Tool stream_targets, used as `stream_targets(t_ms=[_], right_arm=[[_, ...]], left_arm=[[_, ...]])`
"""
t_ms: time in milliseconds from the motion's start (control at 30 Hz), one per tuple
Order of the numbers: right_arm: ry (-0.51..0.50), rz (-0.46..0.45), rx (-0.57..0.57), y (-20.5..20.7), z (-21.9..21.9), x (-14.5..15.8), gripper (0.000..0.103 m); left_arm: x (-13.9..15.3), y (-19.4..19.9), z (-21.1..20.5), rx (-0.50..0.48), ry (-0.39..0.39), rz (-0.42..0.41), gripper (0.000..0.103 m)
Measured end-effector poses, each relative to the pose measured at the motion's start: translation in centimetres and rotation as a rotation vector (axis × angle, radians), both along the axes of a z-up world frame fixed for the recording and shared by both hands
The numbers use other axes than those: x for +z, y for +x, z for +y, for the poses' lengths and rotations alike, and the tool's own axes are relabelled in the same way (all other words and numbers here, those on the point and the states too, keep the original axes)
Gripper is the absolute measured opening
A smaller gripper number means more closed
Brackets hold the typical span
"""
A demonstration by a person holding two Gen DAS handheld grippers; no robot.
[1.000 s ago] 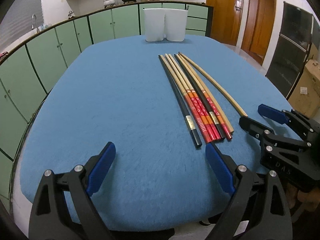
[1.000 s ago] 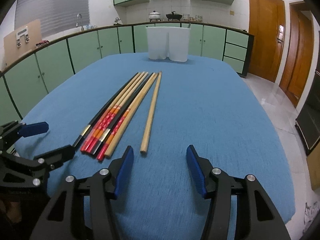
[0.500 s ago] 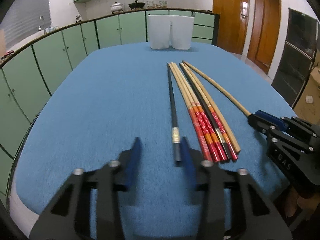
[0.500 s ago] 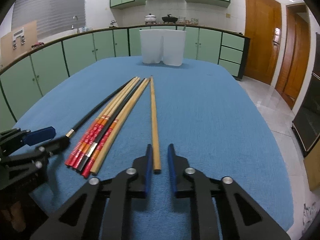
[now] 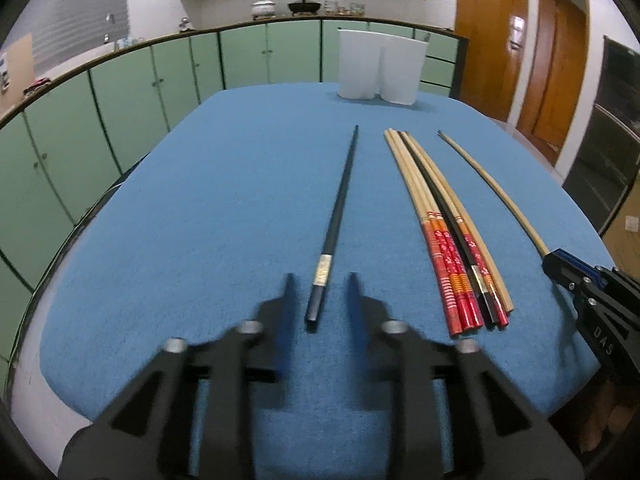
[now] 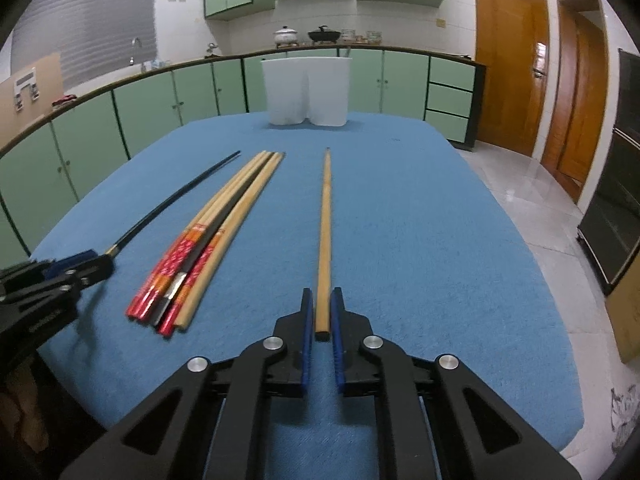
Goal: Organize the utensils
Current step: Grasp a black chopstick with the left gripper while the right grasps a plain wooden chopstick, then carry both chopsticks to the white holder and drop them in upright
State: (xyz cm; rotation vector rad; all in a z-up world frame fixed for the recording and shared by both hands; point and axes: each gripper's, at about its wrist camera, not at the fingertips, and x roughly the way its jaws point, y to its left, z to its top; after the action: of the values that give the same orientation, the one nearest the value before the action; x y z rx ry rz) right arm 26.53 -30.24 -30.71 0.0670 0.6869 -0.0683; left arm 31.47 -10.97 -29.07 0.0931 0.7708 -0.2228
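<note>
Right gripper [image 6: 320, 312] pinching the plain wooden chopstick [image 6: 325, 236], left gripper [image 5: 318, 296] just reopened, loosely straddling the black chopstick [image 5: 338, 220].

**Open lanes either side of the bundle**

The blue-covered surface [image 6: 420, 240] lies bare across its whole right half and along its left margin. Down the middle, a bundle of chopsticks [image 6: 208, 236] blocks low passage. A black chopstick [image 5: 340, 208] lies apart to its left and a plain wooden chopstick [image 6: 325, 232] to its right, leaving narrow open strips between. At the far edge a white two-compartment holder [image 6: 306, 92] stands upright, with clear cloth just before it.
</note>
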Motion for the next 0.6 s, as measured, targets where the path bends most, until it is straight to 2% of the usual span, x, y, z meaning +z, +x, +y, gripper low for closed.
stream_targets(t_ms=[67,133,200,233,267,467,600], right_arm=[[0.000,0.000,0.005,-0.3,0.0,-0.1,0.010],[-0.009,-0.005,0.010,-0.4,0.1,-0.2,0.010],[-0.008,-0.008,0.012,-0.3,0.2,-0.3,0.010],[-0.005,-0.009,0.013,-0.2,0.1,-0.3,0.010],[-0.005,-0.009,0.015,-0.3,0.1,-0.3,0.009],[0.026,-0.002,0.018,-0.4,-0.2,0.3,0.008],[0.038,-0.023,0.015,-1.4,-0.3,2.2,0.008]], left_arm=[[-0.1,0.0,0.0,-0.022,-0.009,0.003,0.039],[-0.1,0.0,-0.1,-0.051,-0.025,0.005,0.036],[0.0,0.0,-0.1,-0.073,-0.044,0.010,0.024],[0.0,0.1,-0.2,-0.084,-0.052,0.014,0.012],[0.0,0.1,-0.3,-0.097,-0.061,0.019,0.008],[1.1,-0.2,-0.4,-0.090,-0.100,0.060,0.006],[3.5,-0.7,-0.1,-0.060,-0.119,0.068,0.006]])
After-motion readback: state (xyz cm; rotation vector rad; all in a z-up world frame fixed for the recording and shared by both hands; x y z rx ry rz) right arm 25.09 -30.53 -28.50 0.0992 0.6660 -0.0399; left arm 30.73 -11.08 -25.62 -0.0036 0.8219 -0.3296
